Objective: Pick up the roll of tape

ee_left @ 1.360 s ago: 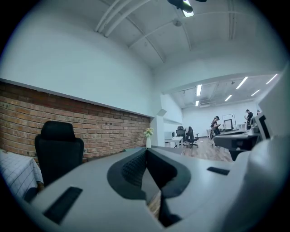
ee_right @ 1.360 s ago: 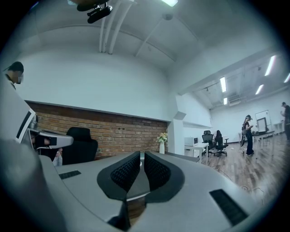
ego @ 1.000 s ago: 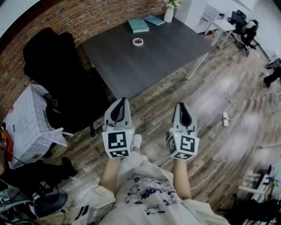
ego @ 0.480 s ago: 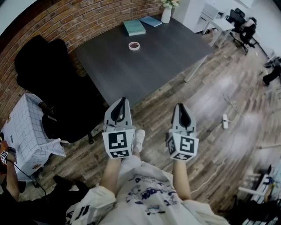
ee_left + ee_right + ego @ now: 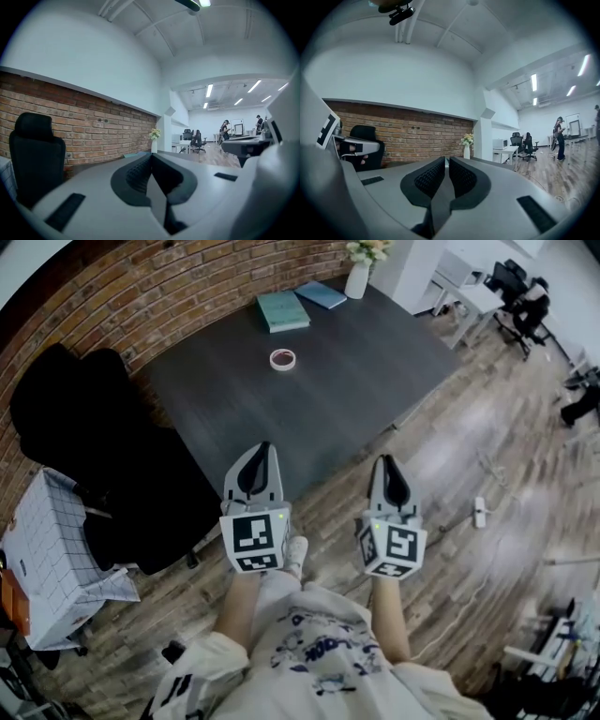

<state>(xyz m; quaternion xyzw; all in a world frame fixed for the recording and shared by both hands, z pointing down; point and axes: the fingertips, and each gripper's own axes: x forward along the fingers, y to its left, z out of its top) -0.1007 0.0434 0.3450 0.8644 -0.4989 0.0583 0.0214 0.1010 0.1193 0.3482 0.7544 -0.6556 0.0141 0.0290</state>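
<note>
- Nearest: the left gripper [image 5: 264, 451], white with a marker cube, has its jaws closed together and nothing between them; it is held out about level over the near edge of the table.
- The right gripper [image 5: 387, 465], of the same build, also has its jaws drawn together and empty; it is over the wooden floor, just off the table edge.
- The dark grey rectangular table [image 5: 356, 362] lies ahead of both.
- The small pale roll of tape with a reddish rim [image 5: 282, 359] sits on the table's far half, well apart from both grippers.
- The roll lies flat, hole upward, axis upright; as a ring it has no long axis.
- Judged step: the approach, with no grasp begun.
- Next move calls for closing in, opening one gripper's jaws, and bringing them down across the ring's wall.
</note>
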